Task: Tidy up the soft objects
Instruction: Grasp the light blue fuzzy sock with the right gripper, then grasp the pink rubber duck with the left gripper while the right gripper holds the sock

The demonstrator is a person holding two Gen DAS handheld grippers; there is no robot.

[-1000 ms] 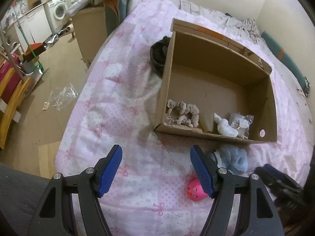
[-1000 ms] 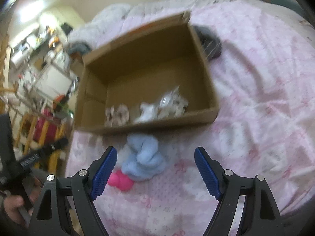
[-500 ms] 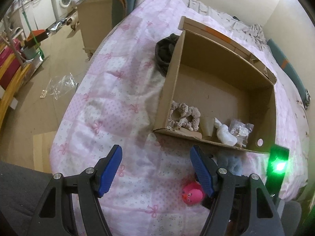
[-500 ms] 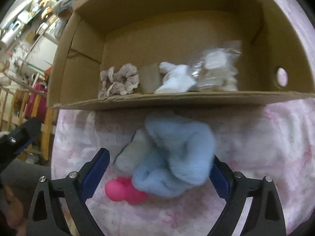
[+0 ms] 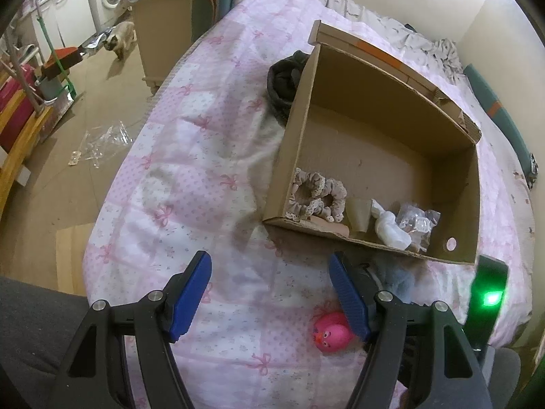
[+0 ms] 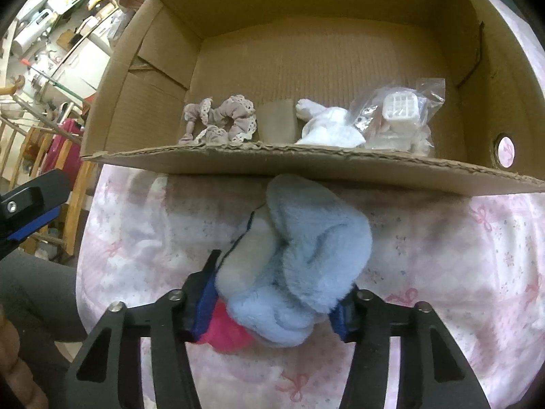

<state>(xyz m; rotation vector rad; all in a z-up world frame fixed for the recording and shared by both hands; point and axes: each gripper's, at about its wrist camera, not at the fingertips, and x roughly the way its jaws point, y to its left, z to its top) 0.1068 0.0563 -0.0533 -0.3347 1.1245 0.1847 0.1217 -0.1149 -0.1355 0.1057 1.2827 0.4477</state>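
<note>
Blue fluffy plush [image 6: 306, 266] w/ a whitish patch, crumpled, lies on the pink bed cover just in front of the cardboard box [image 6: 306, 163]; my right claw [image 6: 272, 303] is closing on it, pads at both sides. Pink toy [image 5: 332, 335] sits just beside it. In the box, along the near wall: beige lace scrunchies [image 6: 221, 119], white plush [image 6: 327, 126], clear bag [image 6: 398, 116].

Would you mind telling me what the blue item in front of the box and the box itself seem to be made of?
The blue fluffy item looks like plush or fleece fabric: matte, with a fuzzy pile and soft folds; what it is exactly is unclear. The cardboard box is corrugated cardboard, plain brown and matte: its ragged front edge shows the fluting.
</note>
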